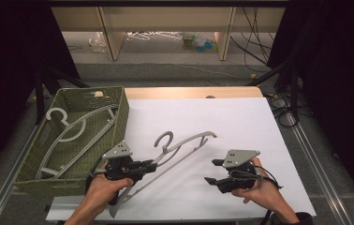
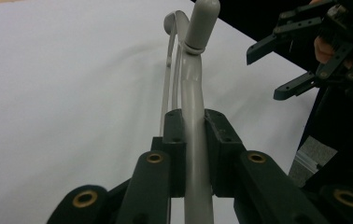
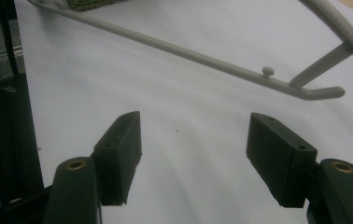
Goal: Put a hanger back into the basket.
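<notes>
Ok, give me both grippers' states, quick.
Left gripper: shut on the hanger.
Right gripper: open, holding nothing.

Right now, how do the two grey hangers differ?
The hanger on the white sheet is clamped in the left claw and lies out on the table; the hanger in the green basket lies loose inside, touched by no claw. The right claw is open, holding nothing. Both hangers look like the same grey type.
</notes>
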The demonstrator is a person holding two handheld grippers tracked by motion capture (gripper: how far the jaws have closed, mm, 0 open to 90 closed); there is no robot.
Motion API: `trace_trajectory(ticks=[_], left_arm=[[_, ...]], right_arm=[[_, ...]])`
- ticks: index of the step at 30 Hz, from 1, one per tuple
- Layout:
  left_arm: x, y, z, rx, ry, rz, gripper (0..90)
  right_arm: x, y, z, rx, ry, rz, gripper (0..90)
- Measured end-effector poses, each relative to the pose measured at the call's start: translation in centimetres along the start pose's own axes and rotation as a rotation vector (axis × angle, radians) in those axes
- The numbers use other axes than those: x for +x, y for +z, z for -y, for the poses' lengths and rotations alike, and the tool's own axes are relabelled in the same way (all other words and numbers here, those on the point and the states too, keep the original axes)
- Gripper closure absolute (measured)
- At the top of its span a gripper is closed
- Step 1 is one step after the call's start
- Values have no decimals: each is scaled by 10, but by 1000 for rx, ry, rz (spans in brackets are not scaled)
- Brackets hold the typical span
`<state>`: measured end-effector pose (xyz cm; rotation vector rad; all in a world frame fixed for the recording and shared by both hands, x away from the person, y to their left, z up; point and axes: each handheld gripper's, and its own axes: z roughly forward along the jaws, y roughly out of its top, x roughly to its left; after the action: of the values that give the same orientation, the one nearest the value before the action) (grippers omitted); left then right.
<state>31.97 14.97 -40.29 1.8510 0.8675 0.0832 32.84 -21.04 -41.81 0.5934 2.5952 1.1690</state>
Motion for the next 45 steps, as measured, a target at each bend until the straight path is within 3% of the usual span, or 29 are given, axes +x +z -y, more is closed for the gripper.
trace_trajectory(ticks=[10, 13, 15, 18, 20, 22, 28, 39, 42, 45], left_arm=[[-1, -38, -8, -72, -30, -13, 790], [-1, -54, -10, -95, -31, -32, 791], [1, -65, -11, -114, -55, -39, 790], [4, -80, -16, -124, -42, -72, 790], [4, -89, -18, -148, -65, -95, 790], [5, -97, -22, -162, -37, -93, 791], [10, -117, -30, -185, -44, -115, 790], [45, -147, -41, -183, -95, -220, 791], [59, -156, -43, -163, -107, -281, 791], [69, -163, -45, -175, -126, -297, 791]], right_arm=[[2, 2, 4, 3, 8, -13, 363], [1, 0, 4, 2, 15, -4, 363], [1, 0, 4, 0, 16, -11, 362], [1, 1, 4, -5, 15, -9, 359], [1, 0, 4, -2, 17, -8, 349], [1, 0, 4, -7, 18, -14, 340], [1, 2, 5, -17, 35, -11, 303], [2, 5, 6, -6, 34, -14, 283], [2, 7, 7, 6, 39, -23, 284], [2, 8, 7, 7, 32, -27, 283]])
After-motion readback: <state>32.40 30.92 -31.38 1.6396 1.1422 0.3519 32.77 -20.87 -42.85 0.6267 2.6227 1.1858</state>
